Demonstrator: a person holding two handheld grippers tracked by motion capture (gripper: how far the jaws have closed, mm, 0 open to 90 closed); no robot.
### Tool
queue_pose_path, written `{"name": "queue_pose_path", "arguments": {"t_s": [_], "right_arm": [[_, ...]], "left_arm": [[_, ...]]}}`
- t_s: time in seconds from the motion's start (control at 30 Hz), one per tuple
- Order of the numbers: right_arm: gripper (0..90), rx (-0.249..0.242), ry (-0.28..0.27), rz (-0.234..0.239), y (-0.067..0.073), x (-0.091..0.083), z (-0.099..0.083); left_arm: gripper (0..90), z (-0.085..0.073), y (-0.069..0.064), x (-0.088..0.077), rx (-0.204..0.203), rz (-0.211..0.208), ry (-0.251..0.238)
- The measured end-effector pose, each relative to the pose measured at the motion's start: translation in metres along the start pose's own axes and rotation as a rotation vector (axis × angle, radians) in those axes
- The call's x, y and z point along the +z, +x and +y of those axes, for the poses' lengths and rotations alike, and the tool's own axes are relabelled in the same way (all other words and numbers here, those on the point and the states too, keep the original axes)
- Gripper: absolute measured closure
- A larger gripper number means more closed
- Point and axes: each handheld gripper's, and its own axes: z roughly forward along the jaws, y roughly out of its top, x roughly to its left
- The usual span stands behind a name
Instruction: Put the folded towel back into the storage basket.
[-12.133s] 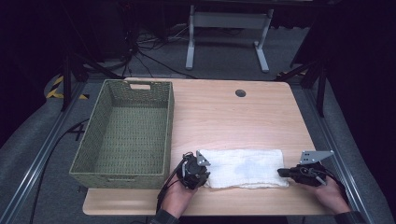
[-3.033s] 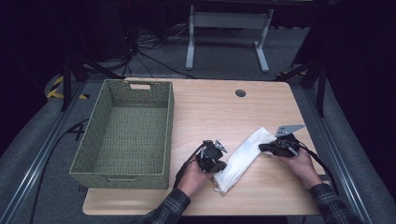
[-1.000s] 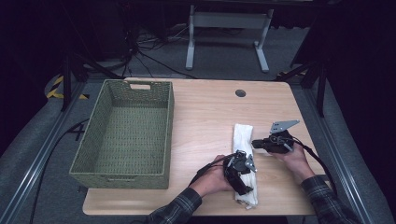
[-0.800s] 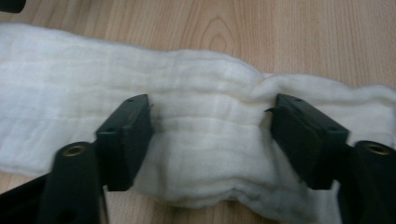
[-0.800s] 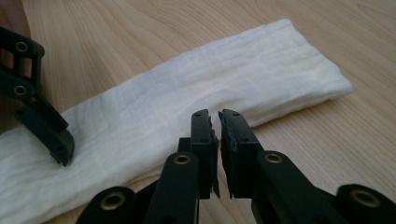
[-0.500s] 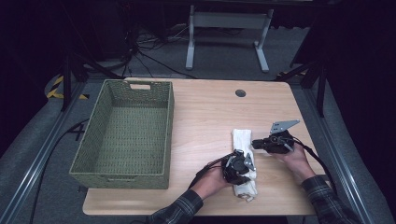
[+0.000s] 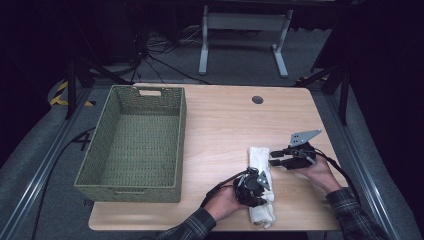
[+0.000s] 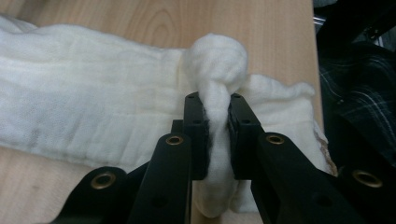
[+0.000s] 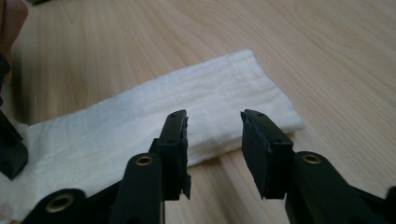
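**Folded cloth near front-right of counter, left gripper pinching it, right gripper let go**

High view: white folded cloth (image 7: 260,180) lies as a narrow strip on the wooden counter (image 7: 225,125), long axis running from the front edge away toward the back, slightly tilted. Near end sits close to the counter's front edge; far end points to mid-counter. Green woven basket (image 7: 132,142) fills the left side, well apart from the cloth, bare wood between them. Open room behind the cloth up to the round cable hole (image 7: 257,100); less room to the right, where the counter edge is near the right hand. Left gripper (image 7: 252,185) sits on the strip's near half. Right gripper (image 7: 280,161) is just beside the far end, at its right flank.

Left gripper view: fingers (image 8: 196,130) clenched on a bunched-up fold of the cloth (image 8: 93,112), which bulges in a knob above the tips. Rest of the strip lies flat, stretching left. Counter edge close at right, a plaid sleeve (image 8: 359,88) past it.

Right gripper view: fingers (image 9: 175,144) released, having just been opening, nothing between them. Cloth end (image 9: 224,98) lies flat just past the tips, square corner pointing right, bare counter all round it.
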Motion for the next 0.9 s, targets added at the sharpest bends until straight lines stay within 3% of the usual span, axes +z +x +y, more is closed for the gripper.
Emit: {"name": "queue_pose_path", "arguments": {"t_s": [0.23,0.27,0.5,0.57,0.7,0.9], "right_arm": [[51.2,-0.077,0.025,0.053,0.016,0.011,0.007],[50.0,-0.082,0.032,0.054,0.017,0.012,0.008],[42.8,-0.105,0.01,0.067,0.012,0.025,0.016],[39.8,-0.113,0.045,0.063,0.01,0.032,0.016],[37.6,-0.123,0.065,0.08,0.009,0.042,0.015],[41.3,-0.145,0.092,0.092,0.011,0.049,0.012]], "left_arm": [[80.9,-0.008,-0.018,-0.005,-0.016,-0.023,-0.009],[80.9,-0.009,-0.02,-0.005,-0.004,-0.029,-0.012],[80.8,-0.014,-0.031,-0.005,0.005,-0.053,-0.004],[80.8,-0.015,-0.033,-0.006,0.009,-0.059,-0.005],[80.8,-0.016,-0.034,-0.005,0.004,-0.069,-0.005],[80.8,-0.016,-0.034,-0.005,-0.004,-0.076,-0.016]]}}
